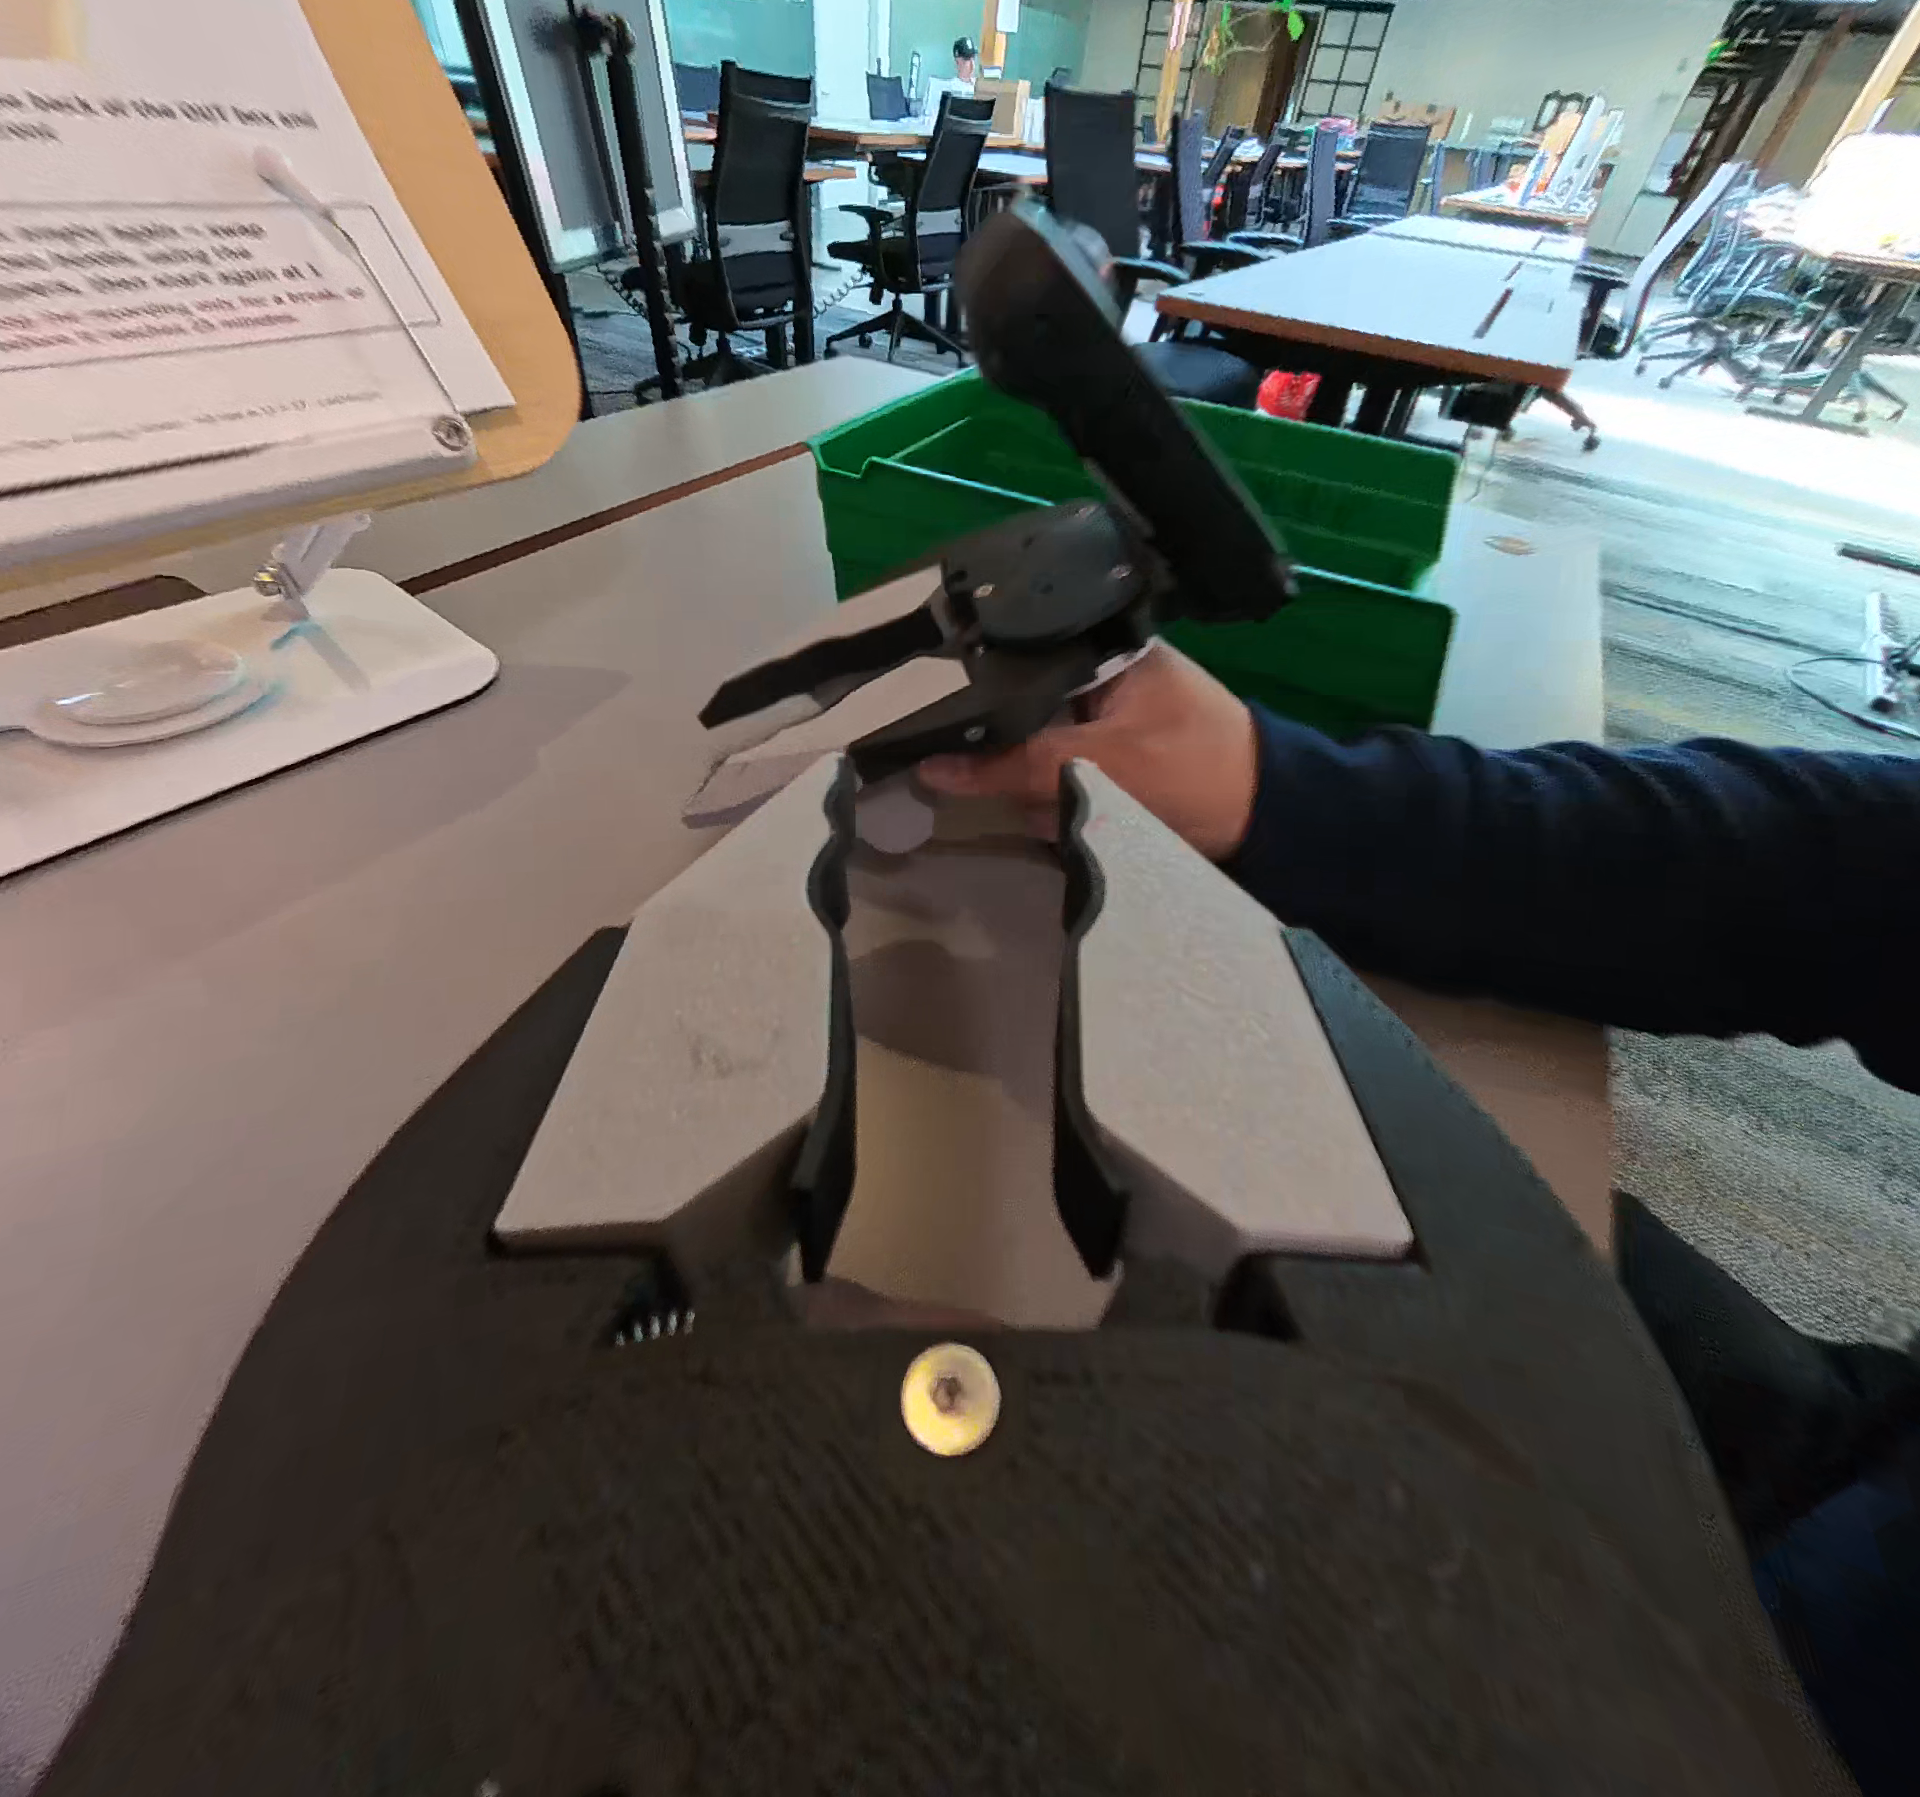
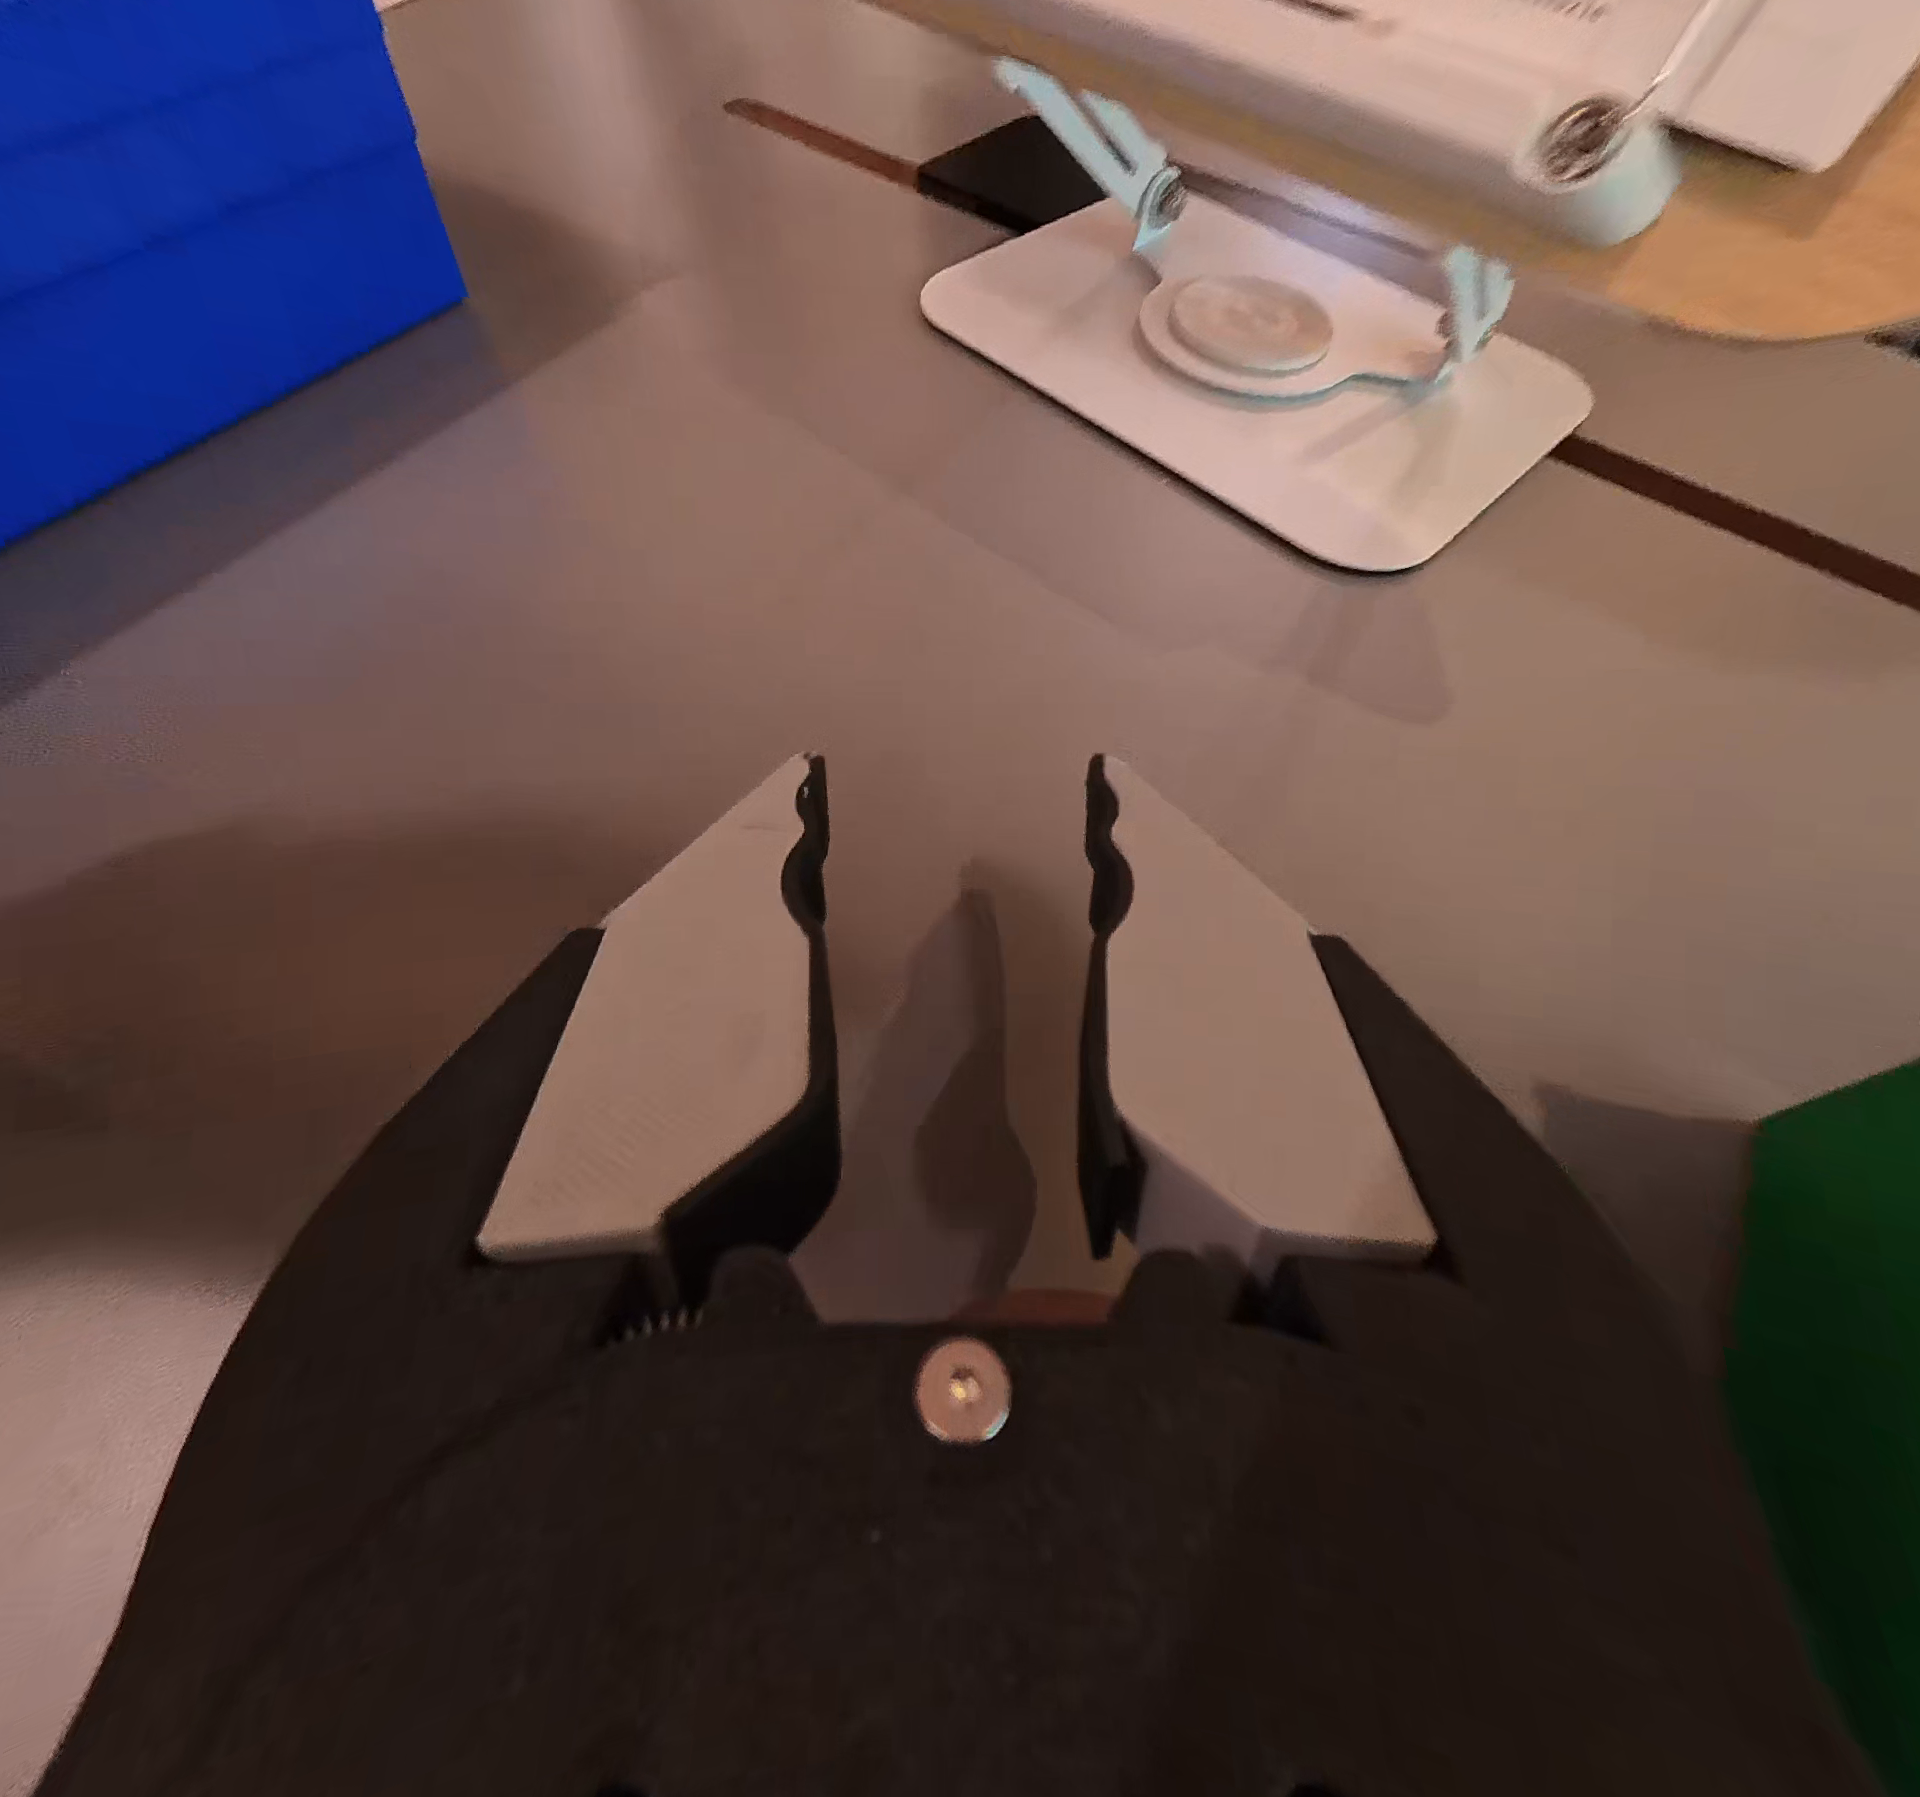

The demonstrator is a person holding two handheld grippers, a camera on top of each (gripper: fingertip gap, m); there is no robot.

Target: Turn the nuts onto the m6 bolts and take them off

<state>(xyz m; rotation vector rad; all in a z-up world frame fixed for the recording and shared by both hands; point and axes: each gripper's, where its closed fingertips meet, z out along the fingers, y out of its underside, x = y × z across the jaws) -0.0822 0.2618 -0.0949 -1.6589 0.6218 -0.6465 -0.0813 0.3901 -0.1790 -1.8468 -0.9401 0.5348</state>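
Note:
No nuts or bolts show in either view. My left gripper is open and empty, held above the grey table. Just beyond its tips, a hand in a dark blue sleeve holds my right gripper, which points left with its jaws apart. In the right wrist view, my right gripper is open and empty over the bare grey table, and it points toward a white stand.
A green bin stands behind the right gripper, and its edge shows in the right wrist view. A blue bin stands at the far left. A white document stand holds printed sheets and also shows in the right wrist view. Office desks and chairs lie beyond.

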